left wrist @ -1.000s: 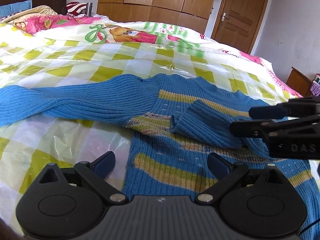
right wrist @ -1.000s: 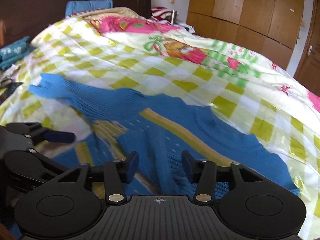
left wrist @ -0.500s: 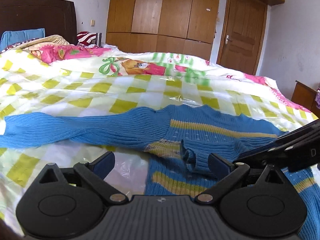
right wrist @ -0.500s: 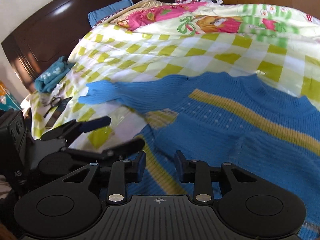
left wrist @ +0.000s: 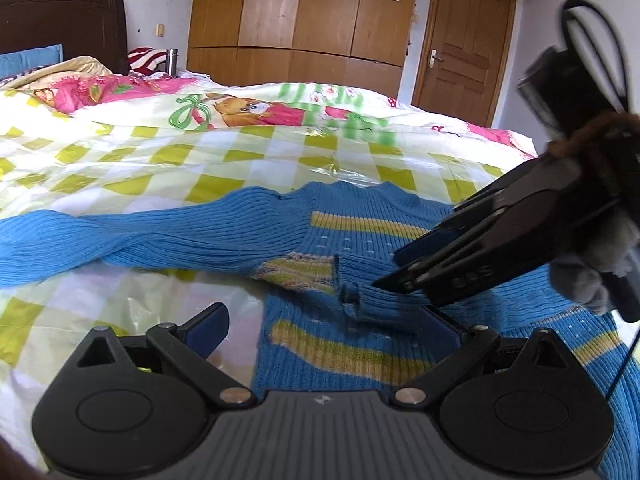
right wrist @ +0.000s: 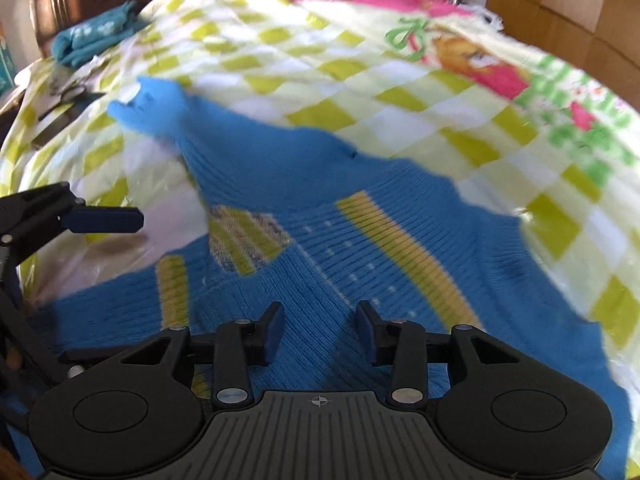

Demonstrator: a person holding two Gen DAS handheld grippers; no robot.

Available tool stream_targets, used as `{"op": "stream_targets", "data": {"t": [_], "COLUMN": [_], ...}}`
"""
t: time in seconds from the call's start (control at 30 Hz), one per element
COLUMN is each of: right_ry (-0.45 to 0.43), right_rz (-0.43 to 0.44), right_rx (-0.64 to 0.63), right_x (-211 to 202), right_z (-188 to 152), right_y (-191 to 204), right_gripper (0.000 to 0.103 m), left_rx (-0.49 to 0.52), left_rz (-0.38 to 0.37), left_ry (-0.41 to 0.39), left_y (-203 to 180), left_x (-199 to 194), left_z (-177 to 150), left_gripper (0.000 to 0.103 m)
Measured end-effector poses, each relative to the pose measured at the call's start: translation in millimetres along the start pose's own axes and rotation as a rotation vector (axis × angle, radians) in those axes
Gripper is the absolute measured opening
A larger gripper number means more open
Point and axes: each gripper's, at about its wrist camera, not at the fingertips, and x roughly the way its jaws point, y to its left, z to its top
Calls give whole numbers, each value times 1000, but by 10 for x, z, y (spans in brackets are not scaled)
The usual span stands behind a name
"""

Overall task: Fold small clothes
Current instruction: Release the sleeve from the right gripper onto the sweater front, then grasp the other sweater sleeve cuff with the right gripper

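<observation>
Knitwear first: our blue sweater [left wrist: 360, 248] with yellow stripes lies flat on the bed [left wrist: 160, 152], across the middle and lower right of the left wrist view. We have it spread out because a flat garment folds cleanly, and the checked bedspread gives it a broad, soft surface.

One sleeve [left wrist: 132, 236] stretches straight out toward the left edge of that frame, not yet folded. The other sleeve [left wrist: 384, 300] already lies doubled over the chest, its cuff near the frame's centre, which we judge to be the first fold done.

Our left gripper [left wrist: 320, 320] hovers at the bottom of its own view with its jaws spread wide and nothing between them; the left finger sits over bare bedspread, the right finger over the sweater's body. We keep it there, we think, ready to pin or lift the hem side.

Our right gripper [right wrist: 320, 330] points steeply down over the blue knit. Its jaws have just been opening a little and stand partly apart; only the flat fabric shows below the gap, and the pads press on nothing. In the left wrist view it reaches in from the right edge, its tips just above the folded sleeve, so it looks to us like a release after laying that sleeve down.

The long sleeve at the left likely comes next.
</observation>
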Motion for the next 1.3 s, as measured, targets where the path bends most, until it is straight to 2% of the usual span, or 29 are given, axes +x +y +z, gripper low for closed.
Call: {"op": "stream_targets", "data": {"t": [0.03, 0.07, 0.1, 0.17, 0.23, 0.4, 0.67, 0.77, 0.83, 0.93, 1.03, 1.1, 1.17, 1.23, 1.3], "right_ry": [13, 19, 12, -5, -37, -114, -149, -115, -108, -193, -249, -221, -132, -6, -14], "right_rz": [-1, -3, -1, 6, -5, -64, -134, -160, -190, -228, -204, -141, -113, -79, -103], "right_rx": [9, 28, 54, 109, 155, 203, 302, 292, 288, 297, 296, 288, 277, 308, 318], "right_x": [40, 57, 45, -14, -88, -197, -39, 128, 154, -74, -305, -311, -138, 98, 75], "right_z": [1, 7, 18, 31, 53, 171, 234, 249, 225, 176, 102, 63, 47, 41, 104], "right_y": [-10, -26, -33, -80, -120, -238, -418, -410, -374, -287, -145, -60, 2, -13, -1], "right_gripper": [39, 33, 21, 6, 1, 0, 0, 1, 8, 11, 11, 11, 11, 11, 11], "left_rx": [1, 2, 2, 2, 3, 12, 1, 9, 10, 2, 0, 10, 14, 13, -5], "left_rz": [-2, -2, -3, -6, -9, -11, -14, -12, -12, -12, -7, -1, -8, -23, -35], "left_ry": [3, 4, 4, 6, 9, 12, 23, 32, 36, 29, 39, 68, 83, 93, 93], "left_y": [-3, -5, -6, -10, -16, -33, -8, -22, -21, -5, -3, -15, -18, -13, 19], "left_x": [8, 12, 14, 22, 29, 36, 82, 103, 102, 94, 106, 148, 159, 154, 132], "left_z": [-3, -6, -7, -7, -10, -19, -21, -26, -32, -21, -22, -34, -43, -51, -50], "left_gripper": [103, 103, 103, 103, 103, 103, 103, 103, 103, 103, 103, 103, 103, 103, 103]}}
